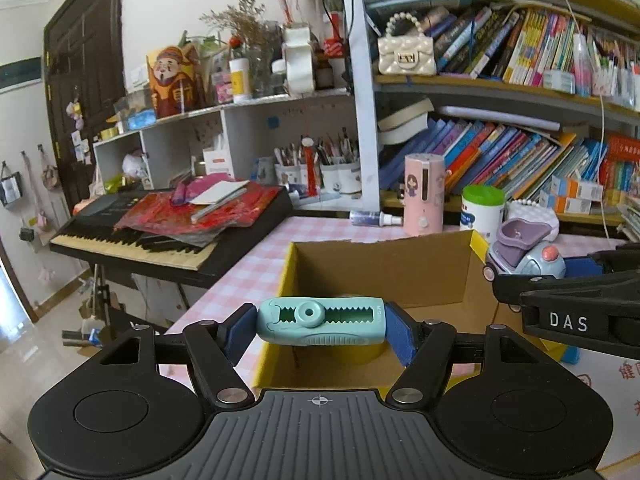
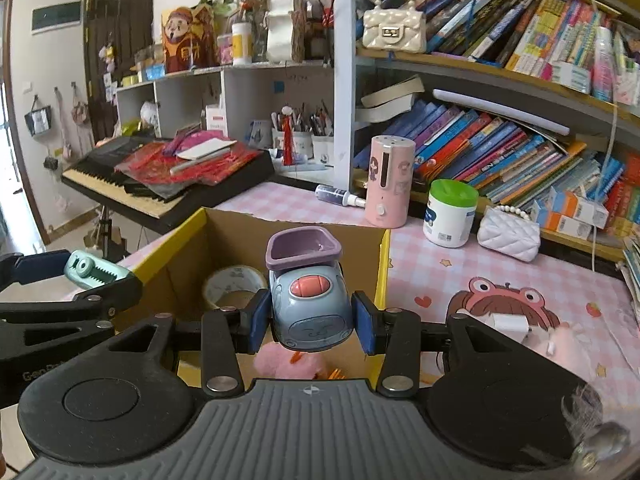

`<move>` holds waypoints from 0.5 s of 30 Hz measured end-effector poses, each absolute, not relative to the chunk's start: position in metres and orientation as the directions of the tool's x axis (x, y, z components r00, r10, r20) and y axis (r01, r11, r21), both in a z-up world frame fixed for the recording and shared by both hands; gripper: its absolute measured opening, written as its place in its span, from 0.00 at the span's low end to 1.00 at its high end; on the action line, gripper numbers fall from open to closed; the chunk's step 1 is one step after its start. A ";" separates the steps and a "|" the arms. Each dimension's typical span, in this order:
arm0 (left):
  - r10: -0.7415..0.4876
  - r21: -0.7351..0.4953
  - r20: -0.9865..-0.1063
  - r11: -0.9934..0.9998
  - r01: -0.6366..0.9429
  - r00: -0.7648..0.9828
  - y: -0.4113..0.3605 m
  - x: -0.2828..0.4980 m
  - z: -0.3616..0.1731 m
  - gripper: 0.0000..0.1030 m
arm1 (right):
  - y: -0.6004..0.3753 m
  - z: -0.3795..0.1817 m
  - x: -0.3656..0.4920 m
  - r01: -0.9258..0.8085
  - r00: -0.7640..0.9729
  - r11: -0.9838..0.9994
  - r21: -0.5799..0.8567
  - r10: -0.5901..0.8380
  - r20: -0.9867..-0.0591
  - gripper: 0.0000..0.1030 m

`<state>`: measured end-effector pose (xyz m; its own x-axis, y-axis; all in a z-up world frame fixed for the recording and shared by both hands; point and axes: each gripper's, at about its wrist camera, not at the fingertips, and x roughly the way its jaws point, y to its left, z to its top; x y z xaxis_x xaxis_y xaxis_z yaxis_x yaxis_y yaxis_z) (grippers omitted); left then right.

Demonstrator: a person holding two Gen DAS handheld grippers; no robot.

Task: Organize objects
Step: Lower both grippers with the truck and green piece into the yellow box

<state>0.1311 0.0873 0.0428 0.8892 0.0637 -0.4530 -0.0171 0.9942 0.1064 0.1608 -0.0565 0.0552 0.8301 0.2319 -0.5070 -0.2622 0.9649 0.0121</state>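
Peeking from box (image 2: 224, 236): half-hidden tape roll (image 2: 234, 286)

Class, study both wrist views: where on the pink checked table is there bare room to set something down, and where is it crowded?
Bare cloth lies between the cardboard box and the white quilted purse, in front of the green-lidded tub. Another strip runs between the box and the keyboard. The shelf edge is crowded: spray bottle, pink dispenser, tub, purse.

We see soft, even daylight from the left, faint shadows, sharp centres, and fisheye bending of the bookshelves (image 1: 500, 92) at the edges.
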 end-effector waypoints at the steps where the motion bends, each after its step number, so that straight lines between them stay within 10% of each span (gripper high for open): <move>1: 0.066 0.112 -0.457 0.994 -0.016 0.887 0.085 0.136 0.041 0.67 | -0.057 0.054 0.167 -0.267 0.828 0.964 0.006 0.233 -0.511 0.40; 15: 0.109 0.196 -0.546 0.981 0.000 0.831 0.053 0.187 0.013 0.67 | -0.050 0.036 0.245 -0.408 0.750 0.910 -0.075 0.287 -0.596 0.40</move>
<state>0.1868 0.0529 0.0130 0.8307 0.1090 -0.5459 0.0000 0.9807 0.1958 0.2447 -0.0504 0.0361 0.7498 0.2866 -0.5963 -0.4076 0.9101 -0.0751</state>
